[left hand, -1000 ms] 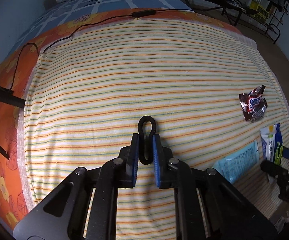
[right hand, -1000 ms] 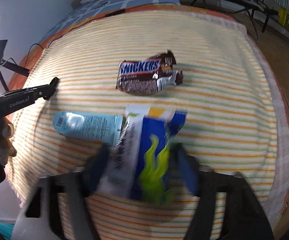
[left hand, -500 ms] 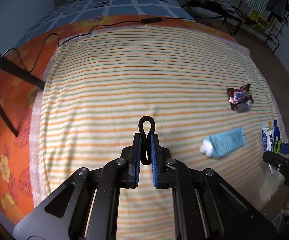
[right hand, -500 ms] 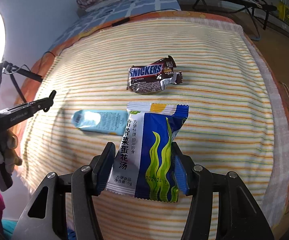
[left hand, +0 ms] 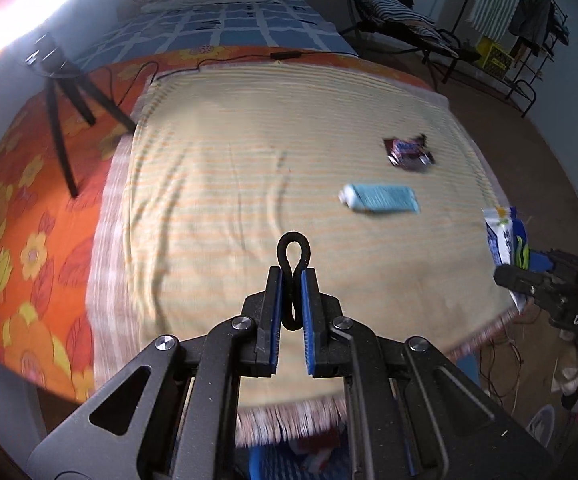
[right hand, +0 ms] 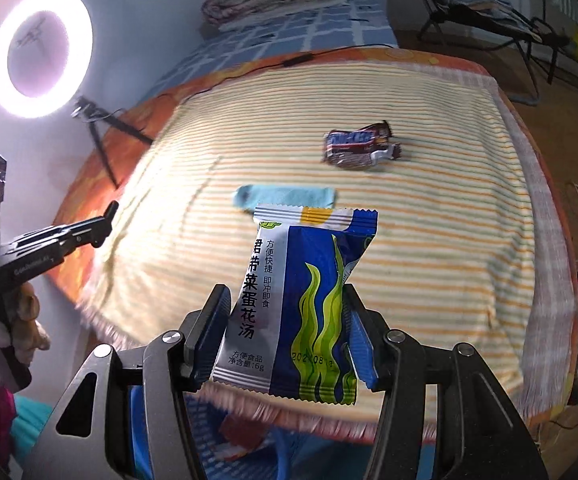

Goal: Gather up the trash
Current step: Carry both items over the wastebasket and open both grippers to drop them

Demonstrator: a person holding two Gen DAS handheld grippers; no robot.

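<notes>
A: Where's the trash?

B: The soup packet (right hand: pixel 289 300) stands upright between the fingers of the right gripper (right hand: pixel 285 332), jaws pressed on its two side edges. Its long axis runs up and down, the sealed silver top edge uppermost, printed face toward the camera. It hangs above the fringed near edge of the striped blanket (right hand: pixel 449 248).

A: And the other pieces?

B: The pale blue tube (left hand: pixel 379 199) lies flat on the blanket, long axis running left to right, cap end at the left in the left wrist view. The chocolate bar wrapper (left hand: pixel 408 153) sits crumpled just beyond it, apart from it.

A: The left hand?

B: The left gripper (left hand: pixel 293 300) is held level over the near part of the blanket, jaws narrow, pinching a black loop (left hand: pixel 293 258) that sticks up past the fingertips.

A: Anything unclear?

B: The packet hides part of the tube in the right wrist view. Below the blanket's fringe a blue basket (right hand: pixel 209 452) shows, blurred and mostly blocked by the gripper; its contents can't be made out.
</notes>
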